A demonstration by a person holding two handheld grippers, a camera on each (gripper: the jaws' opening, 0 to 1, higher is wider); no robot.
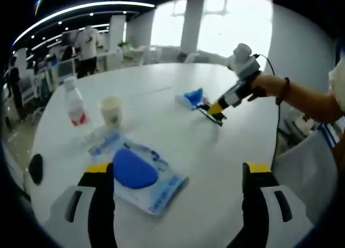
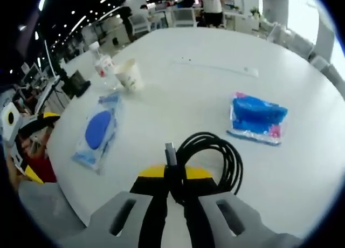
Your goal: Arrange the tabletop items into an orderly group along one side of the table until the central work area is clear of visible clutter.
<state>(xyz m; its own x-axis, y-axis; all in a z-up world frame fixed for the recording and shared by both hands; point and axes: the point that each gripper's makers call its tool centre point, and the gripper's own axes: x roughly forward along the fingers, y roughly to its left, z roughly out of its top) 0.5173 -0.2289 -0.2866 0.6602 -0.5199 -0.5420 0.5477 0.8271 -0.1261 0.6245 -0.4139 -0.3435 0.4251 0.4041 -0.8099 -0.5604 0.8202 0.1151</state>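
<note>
Your right gripper [image 2: 175, 197] is clamped on the coiled black cable [image 2: 210, 159], resting on the white table [image 2: 178, 91] near the blue packet [image 2: 257, 117]; your left gripper [image 1: 178, 178] spread wide — holding nothing — over the blue pouch [image 1: 137, 175].

A broad white table [image 1: 178, 113] with a rounded edge fills the foreground of an open office. Behind it, tall bright windows [image 1: 226, 21] flood the room with daylight between white columns [image 1: 191, 24]. Curved strip lights [image 1: 81, 9] run across a dark ceiling. Desks with monitors [image 1: 64, 69] and white chairs [image 2: 183, 16] stand farther back, where what seem to be people [image 1: 86, 46] stand.
</note>
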